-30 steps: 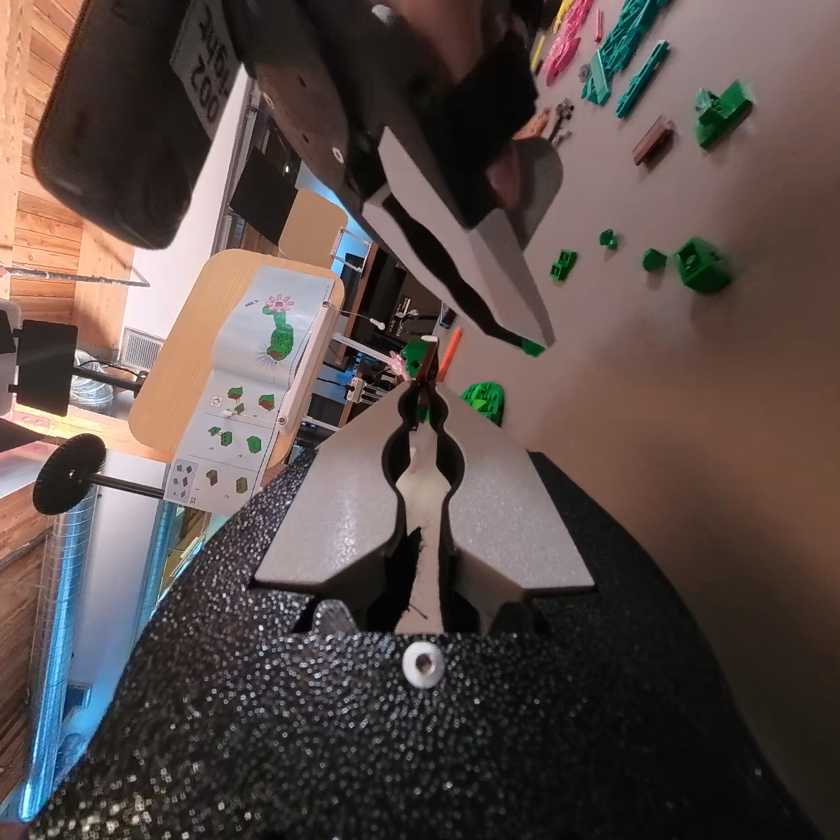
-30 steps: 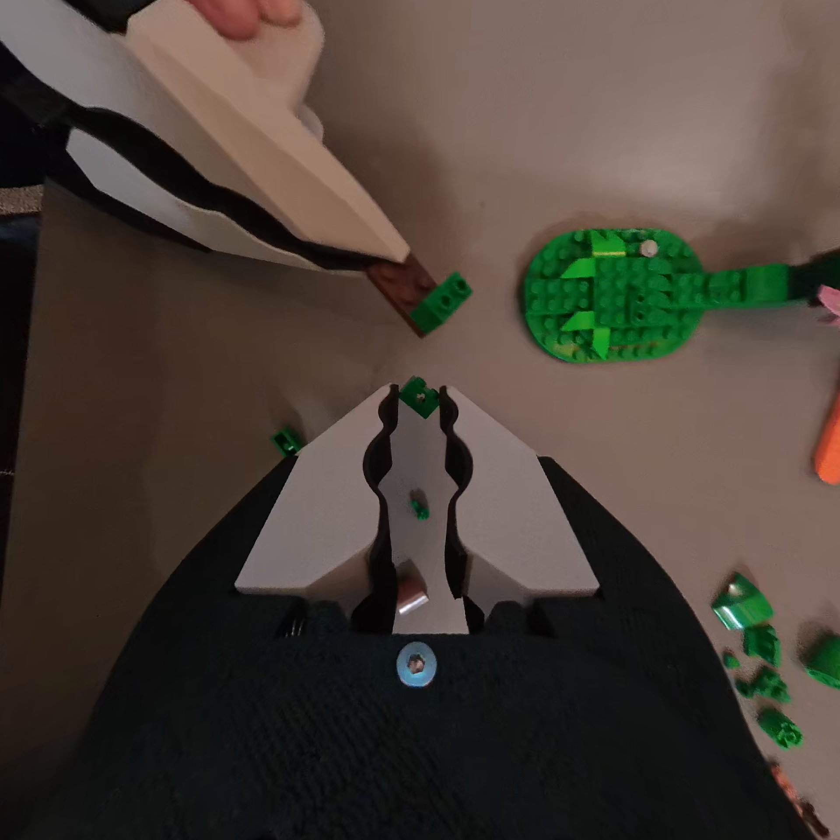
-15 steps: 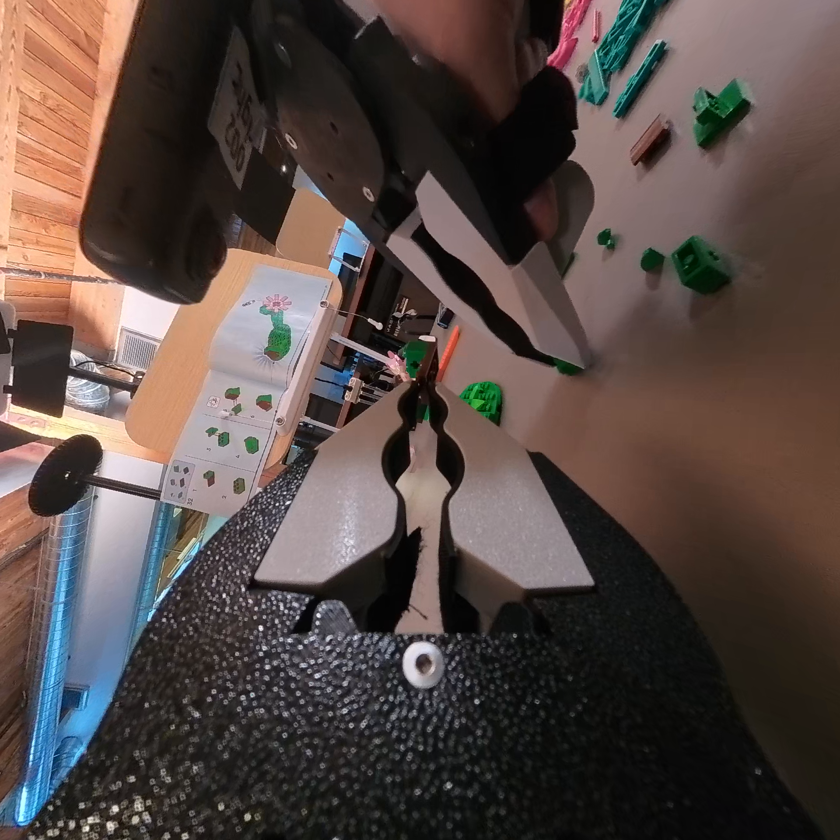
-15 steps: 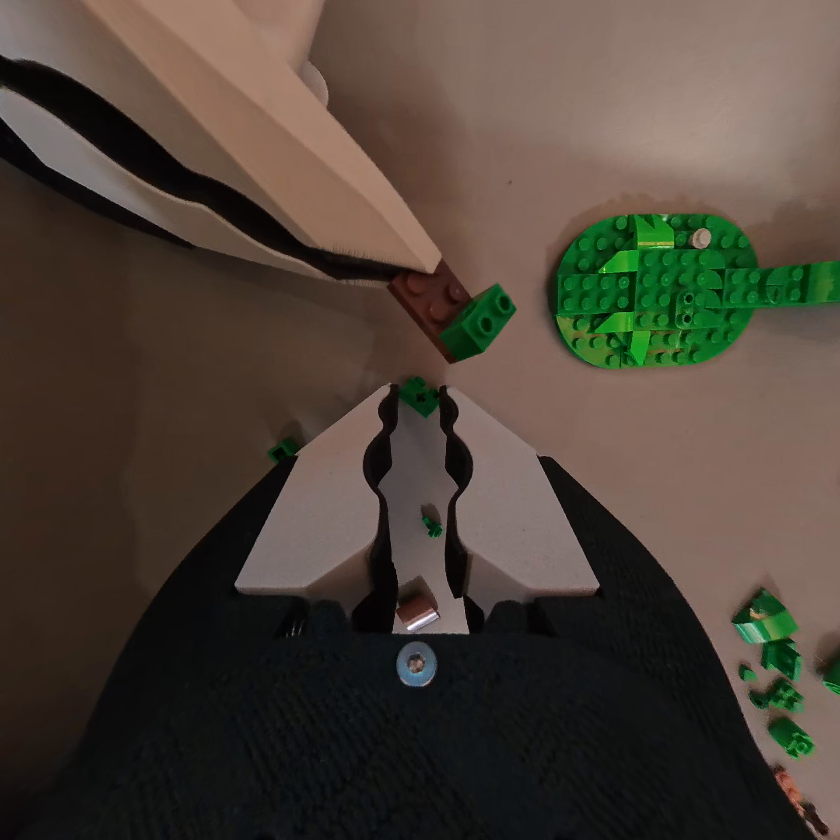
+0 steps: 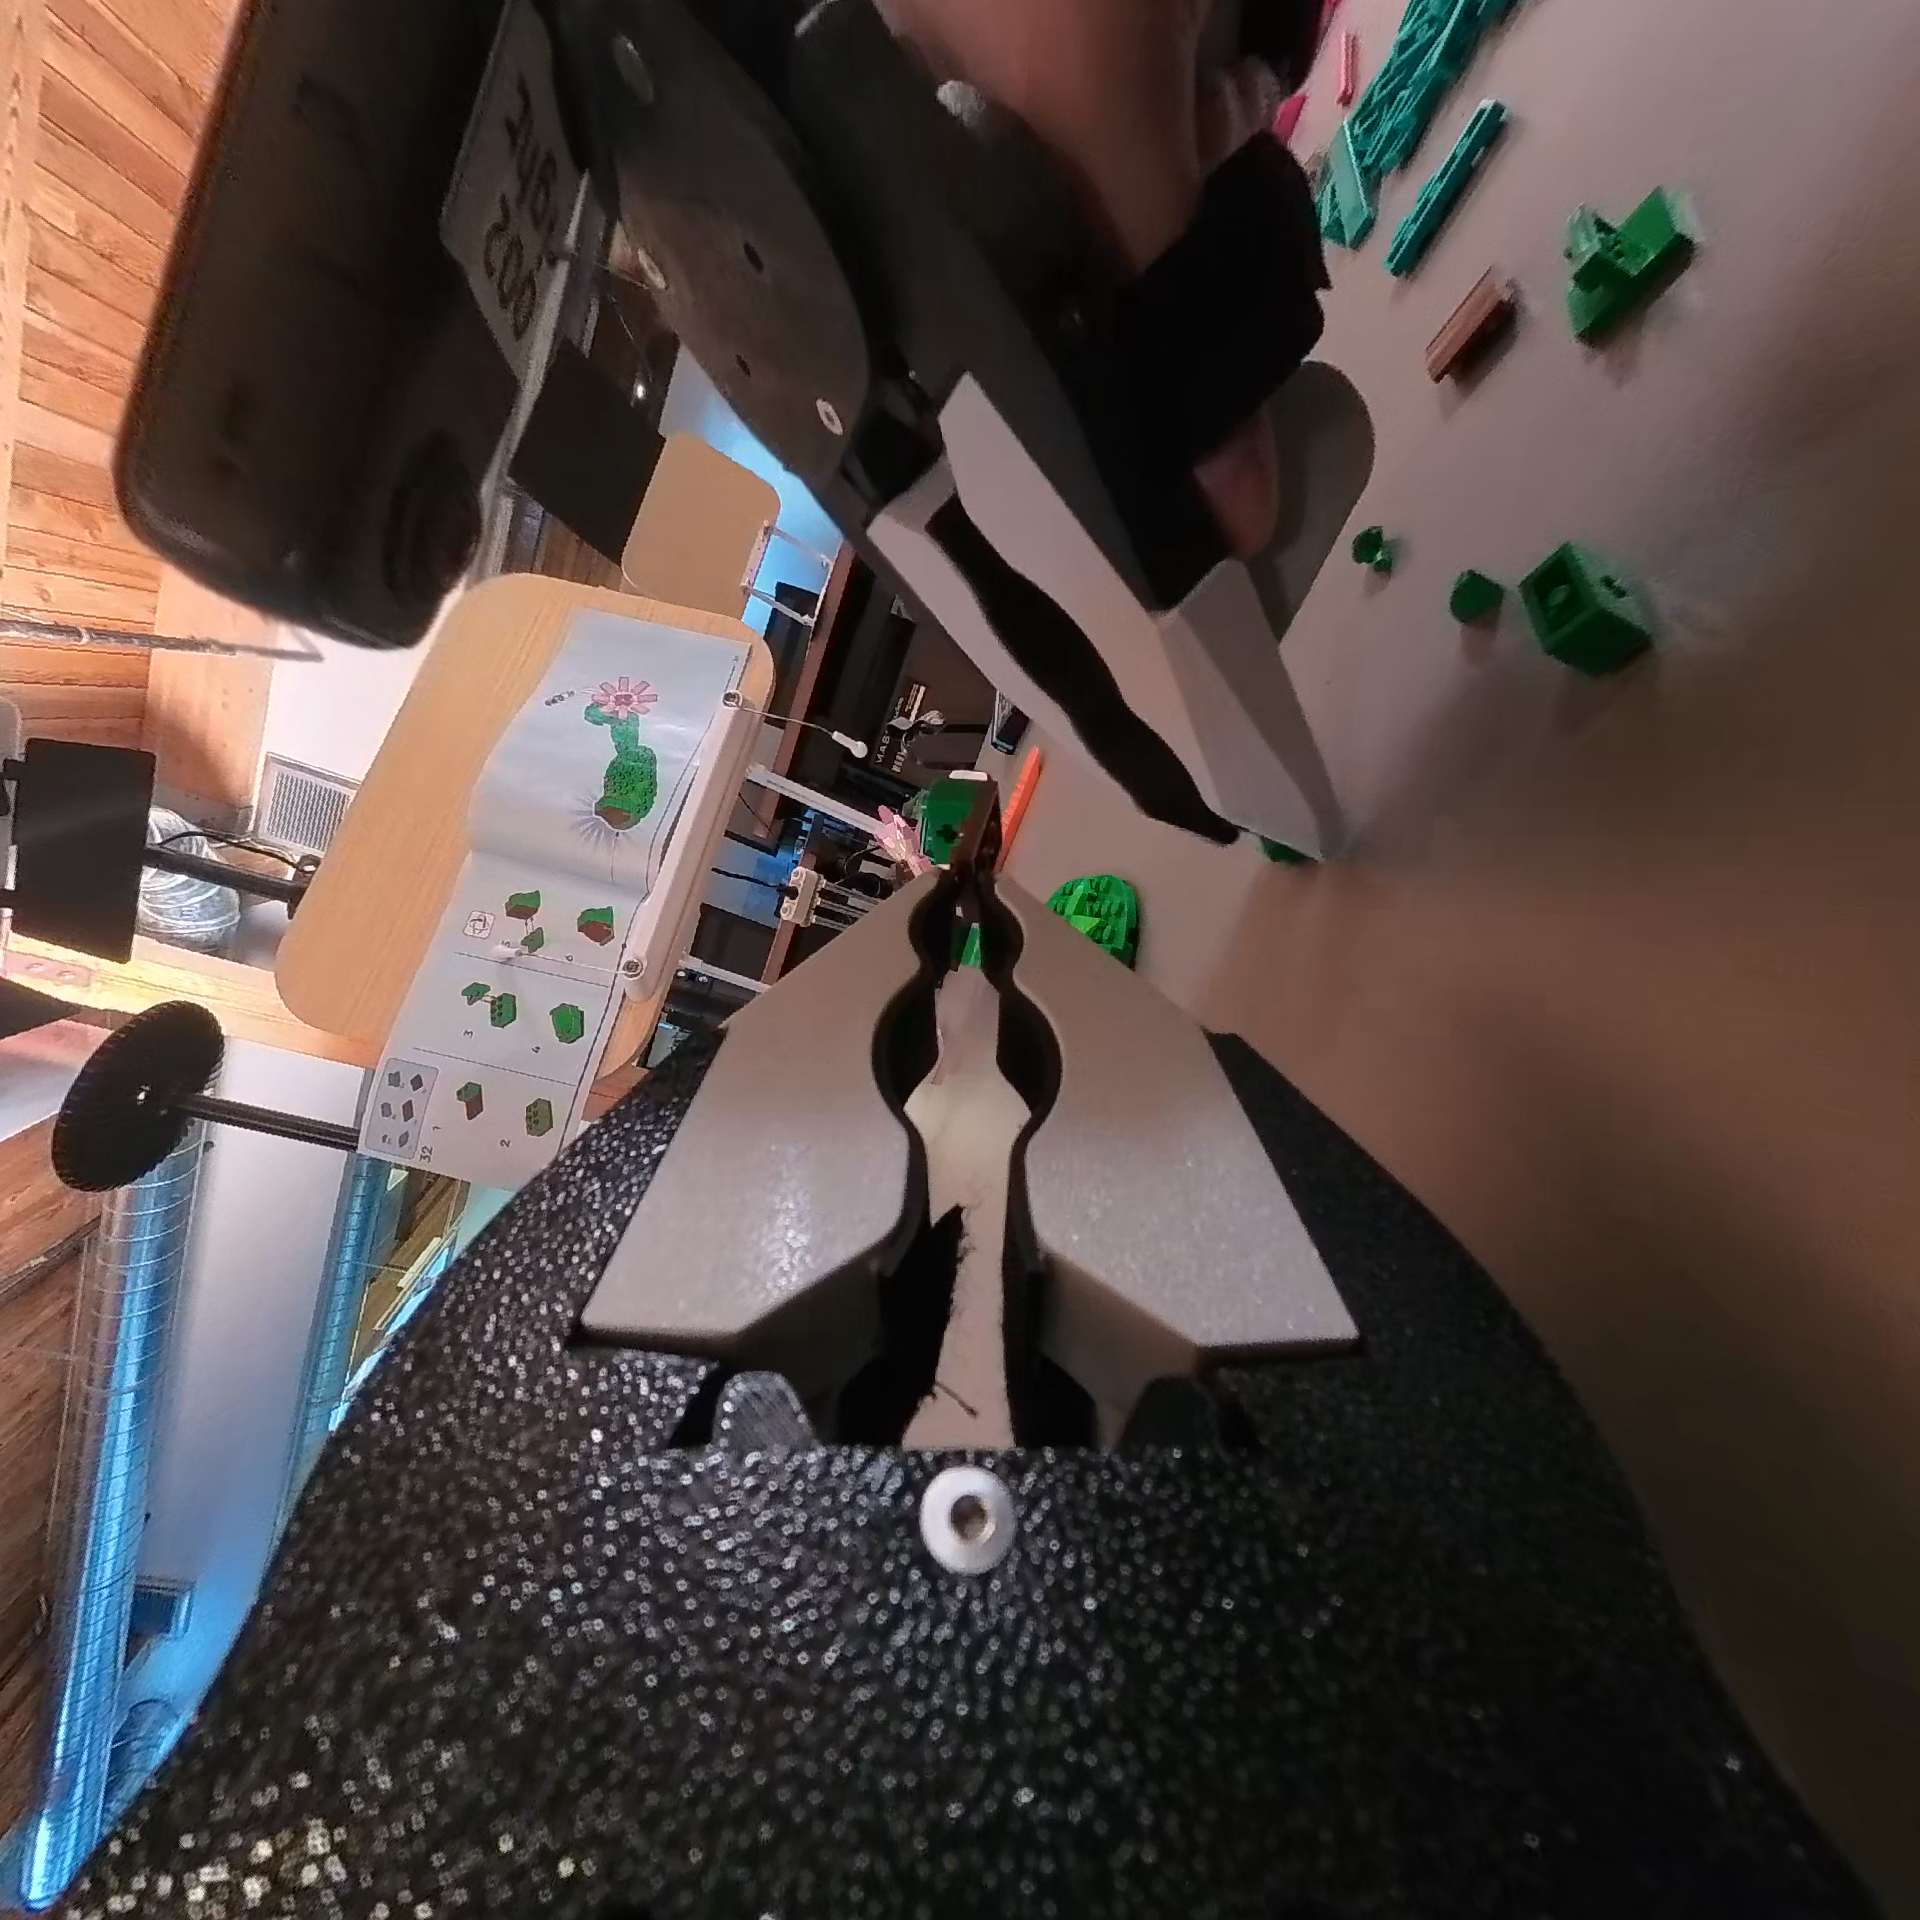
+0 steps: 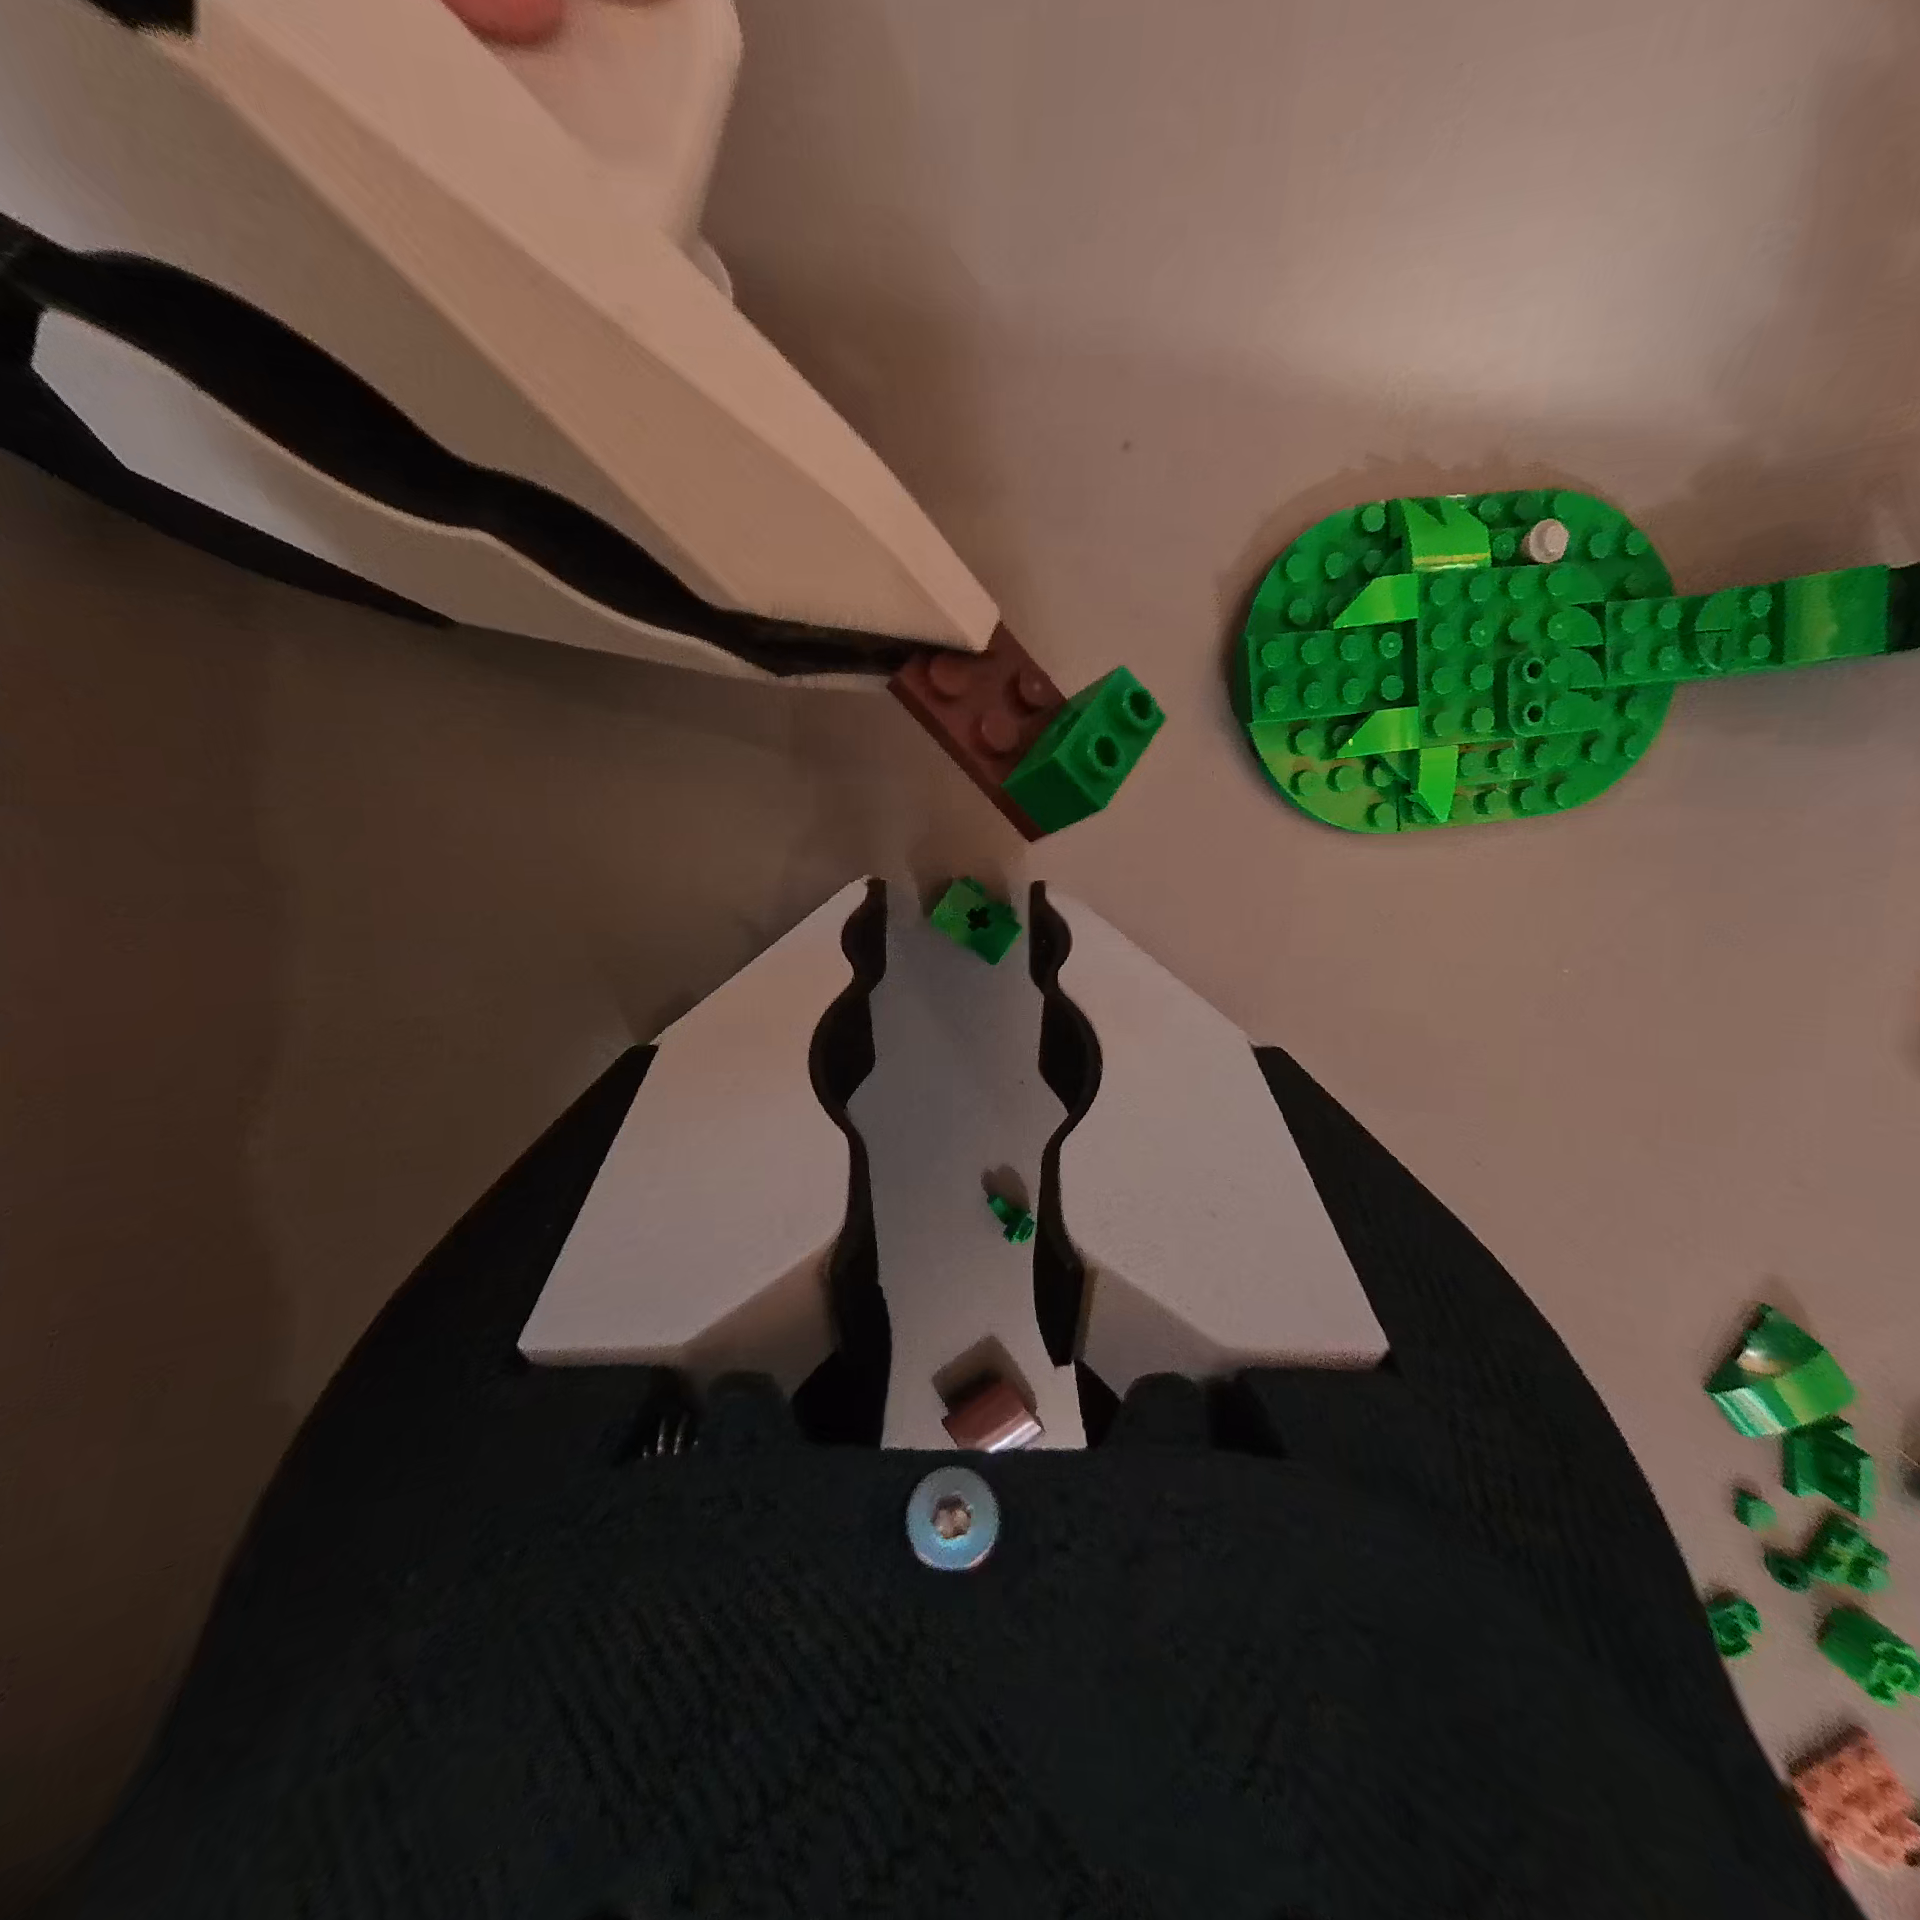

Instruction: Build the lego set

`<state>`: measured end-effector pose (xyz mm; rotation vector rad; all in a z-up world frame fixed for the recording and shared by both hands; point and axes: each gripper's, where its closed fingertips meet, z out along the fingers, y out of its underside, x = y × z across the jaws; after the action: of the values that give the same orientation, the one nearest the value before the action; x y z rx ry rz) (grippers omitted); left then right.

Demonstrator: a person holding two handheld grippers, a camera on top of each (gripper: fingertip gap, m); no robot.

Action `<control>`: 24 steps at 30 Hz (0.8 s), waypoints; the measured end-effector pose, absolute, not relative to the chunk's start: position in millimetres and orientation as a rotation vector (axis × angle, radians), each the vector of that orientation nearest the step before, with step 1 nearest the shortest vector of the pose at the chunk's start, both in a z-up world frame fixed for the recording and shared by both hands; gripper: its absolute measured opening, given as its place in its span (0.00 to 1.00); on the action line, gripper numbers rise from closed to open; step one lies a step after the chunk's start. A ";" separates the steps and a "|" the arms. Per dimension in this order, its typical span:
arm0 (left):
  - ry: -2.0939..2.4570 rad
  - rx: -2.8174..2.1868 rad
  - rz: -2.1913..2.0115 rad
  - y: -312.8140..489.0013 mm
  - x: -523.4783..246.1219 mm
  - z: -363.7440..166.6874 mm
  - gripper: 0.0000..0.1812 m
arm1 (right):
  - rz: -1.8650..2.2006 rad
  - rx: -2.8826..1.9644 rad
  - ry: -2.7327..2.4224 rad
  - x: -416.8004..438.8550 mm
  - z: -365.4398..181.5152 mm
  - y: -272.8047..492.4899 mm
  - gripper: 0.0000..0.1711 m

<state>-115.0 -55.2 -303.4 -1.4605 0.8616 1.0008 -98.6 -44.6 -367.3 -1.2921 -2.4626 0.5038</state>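
Closer now than a second ago, the brown plate (image 6: 977, 717) with a green brick (image 6: 1086, 748) on its end sits at 12 o'clock from the right gripper (image 6: 954, 899). Its other end is hidden inside the left gripper (image 6: 940, 649), which pinches it and enters from 10 o'clock. Between the spread right jaws lies a small green piece (image 6: 977, 920); I cannot tell if they touch it. The oval base (image 6: 1455, 665), at 2 o'clock, is cut off at the right edge. Bare table (image 6: 1143, 260) lies beyond.
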 end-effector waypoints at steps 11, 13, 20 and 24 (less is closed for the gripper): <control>0.872 -1.466 0.992 -55.0 -113.7 -305.5 0.01 | 0.655 -0.942 -2.096 -100.6 -304.1 -48.8 0.17; 0.871 -1.469 0.984 -55.1 -113.5 -305.6 0.01 | 0.582 -0.830 -2.065 -99.6 -303.4 -54.3 0.17; 0.889 -1.486 0.951 -55.5 -110.9 -309.0 0.00 | 0.271 -0.559 -2.001 -102.4 -313.1 -53.2 0.18; 0.902 -1.486 0.916 -55.8 -107.2 -309.8 0.01 | 0.180 -0.507 -1.973 -104.0 -314.3 -48.5 0.17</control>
<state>-107.2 -55.8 -309.8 -1.4861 0.9019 0.9156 -104.0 -48.5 -314.3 -0.5074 -1.9734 0.1795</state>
